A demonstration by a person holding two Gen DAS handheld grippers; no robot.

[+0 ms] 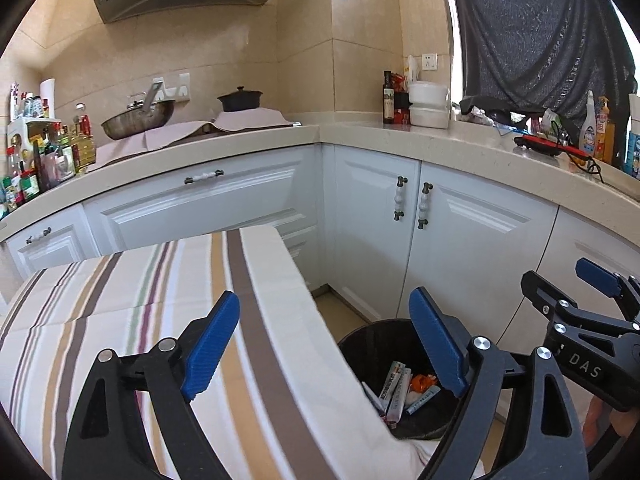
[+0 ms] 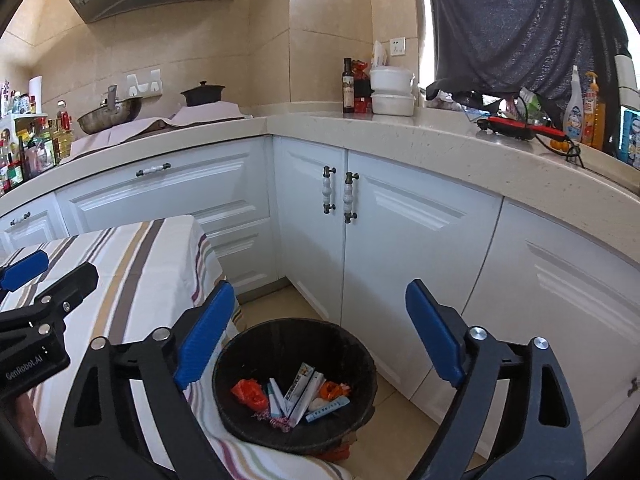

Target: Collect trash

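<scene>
In a tiled corner kitchen, two black hand-held grippers with ribbed blue finger pads hang side by side above a round black plastic waste bin [image 2: 294, 384] that stands on the beige tile floor beside a table draped in a white cloth with brown, tan, green and purple stripes [image 1: 132, 312]. The left gripper [image 1: 326, 346] has its jaws spread wide with nothing between them; one pad sits over the striped cloth, the other over the bin's rim. The right gripper [image 2: 320, 336] is likewise released and empty, its pads framing the bin from above. Each tool shows at the edge of the other's view.

The collected trash lies at the bottom of the bin: a crumpled red-orange plastic wrapper [image 2: 250, 394], several flat white cartons with printed labels [image 2: 302, 390] leaning on one another, a second orange scrap [image 2: 334, 390] and a pale blue-and-white strip [image 2: 328, 408]. The cloth's hanging edge touches the bin's near side.

Behind, white panelled cabinet doors with bead-shaped handles [image 2: 338, 196] run under a speckled beige stone countertop [image 2: 440, 140]. On it stand a steel wok [image 1: 138, 118], a dark lidded pot [image 1: 239, 99], a dark glass bottle [image 2: 348, 86], two stacked white lidded tubs [image 2: 392, 90] and a red-and-black corded appliance [image 2: 520, 128]. A dark blue fabric [image 2: 528, 20] hangs over the window.
</scene>
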